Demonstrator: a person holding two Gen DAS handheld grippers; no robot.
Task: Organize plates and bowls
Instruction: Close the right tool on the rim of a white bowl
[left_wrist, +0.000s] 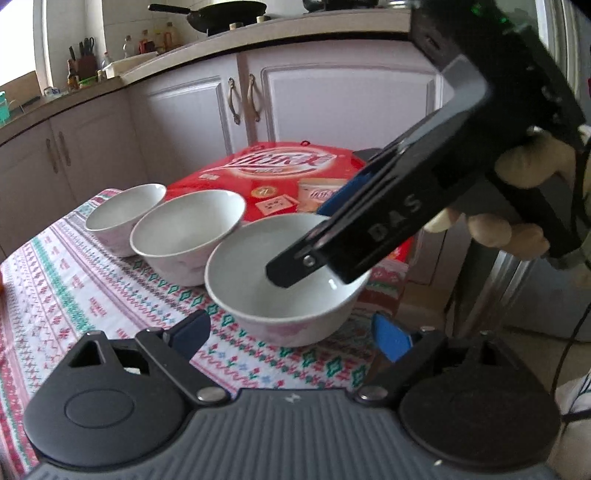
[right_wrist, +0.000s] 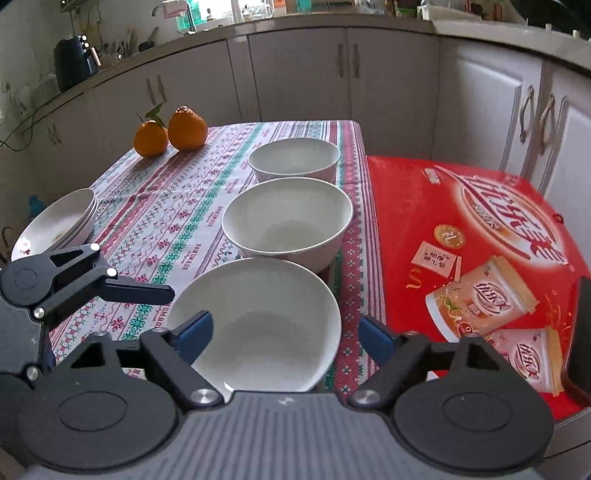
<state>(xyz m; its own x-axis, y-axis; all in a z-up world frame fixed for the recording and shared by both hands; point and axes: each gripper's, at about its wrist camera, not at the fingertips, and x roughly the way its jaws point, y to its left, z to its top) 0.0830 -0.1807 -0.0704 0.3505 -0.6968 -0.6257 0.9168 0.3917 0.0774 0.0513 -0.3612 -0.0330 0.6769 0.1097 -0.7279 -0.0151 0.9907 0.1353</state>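
Three white bowls stand in a row on the patterned tablecloth. In the left wrist view they are the near bowl (left_wrist: 284, 280), the middle bowl (left_wrist: 188, 236) and the far bowl (left_wrist: 125, 218). My left gripper (left_wrist: 291, 332) is open just in front of the near bowl. My right gripper (right_wrist: 284, 332) is open around the near bowl (right_wrist: 258, 325), one finger reaching into it, as the left wrist view shows (left_wrist: 295, 266). The middle bowl (right_wrist: 288, 221) and far bowl (right_wrist: 295, 158) lie beyond. A stack of white plates (right_wrist: 59, 225) sits at the table's left edge.
A red snack box (right_wrist: 472, 236) lies right of the table, also in the left wrist view (left_wrist: 288, 177). Two oranges (right_wrist: 170, 133) sit at the far left corner. Kitchen cabinets (right_wrist: 303, 74) and counter run behind. The left gripper shows at the left (right_wrist: 85, 277).
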